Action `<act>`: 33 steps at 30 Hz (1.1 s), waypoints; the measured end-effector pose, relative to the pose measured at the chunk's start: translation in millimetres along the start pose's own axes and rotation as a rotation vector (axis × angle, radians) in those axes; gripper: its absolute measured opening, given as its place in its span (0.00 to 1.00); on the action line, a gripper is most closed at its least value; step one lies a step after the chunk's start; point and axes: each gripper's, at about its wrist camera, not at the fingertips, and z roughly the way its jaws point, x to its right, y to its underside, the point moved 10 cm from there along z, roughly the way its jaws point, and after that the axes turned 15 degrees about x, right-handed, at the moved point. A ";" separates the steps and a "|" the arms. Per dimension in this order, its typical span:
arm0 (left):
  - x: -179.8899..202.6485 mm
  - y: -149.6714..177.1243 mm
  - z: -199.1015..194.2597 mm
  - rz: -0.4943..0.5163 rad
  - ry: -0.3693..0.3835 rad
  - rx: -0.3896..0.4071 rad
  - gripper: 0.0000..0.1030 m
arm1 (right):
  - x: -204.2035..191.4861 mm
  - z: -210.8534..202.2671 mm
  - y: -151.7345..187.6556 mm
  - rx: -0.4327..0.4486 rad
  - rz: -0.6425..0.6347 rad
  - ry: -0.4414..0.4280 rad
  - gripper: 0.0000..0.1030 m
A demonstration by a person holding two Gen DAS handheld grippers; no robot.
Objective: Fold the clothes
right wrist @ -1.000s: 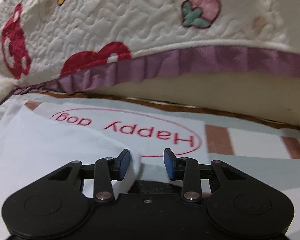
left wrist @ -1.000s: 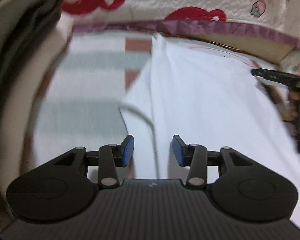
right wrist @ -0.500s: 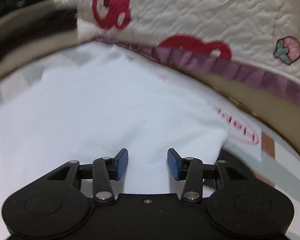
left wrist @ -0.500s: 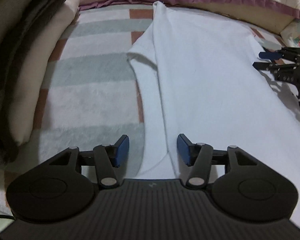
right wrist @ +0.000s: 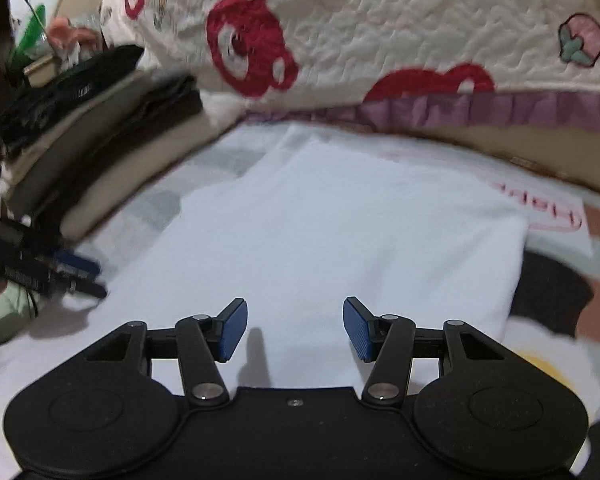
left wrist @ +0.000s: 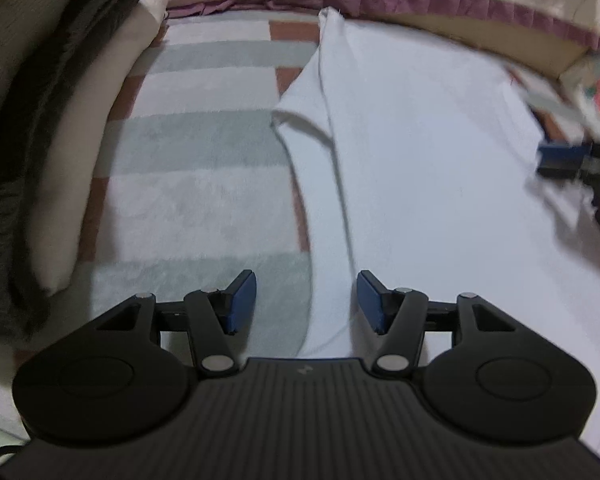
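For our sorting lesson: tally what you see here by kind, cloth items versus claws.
Claws: 2, left claw and right claw.
Cloth items: 3, white cotton T-shirt, striped fleece blanket, bear-print quilted cover.
Total: 5

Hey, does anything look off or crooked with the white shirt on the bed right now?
Mostly tidy. The white shirt lies flat, but its folded-in sleeve pokes past the left edge, so that side isn't straight. Both hand-held grippers are open and holding nothing.
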 end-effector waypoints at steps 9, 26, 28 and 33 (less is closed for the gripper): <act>55.4 -8.8 -9.9 0.050 0.214 0.059 0.53 | -42.0 -17.2 38.4 -0.132 -0.007 -0.028 0.60; 115.6 45.6 -22.1 0.312 0.402 -0.137 0.54 | -47.2 -178.3 94.6 -0.238 0.319 -0.071 0.60; 111.3 44.7 -20.5 0.307 0.401 -0.142 0.54 | -44.0 -179.7 104.8 -0.274 0.358 -0.063 0.60; 110.2 41.2 -15.1 0.304 0.403 -0.132 0.54 | -66.8 -183.8 136.4 -0.353 0.436 -0.163 0.60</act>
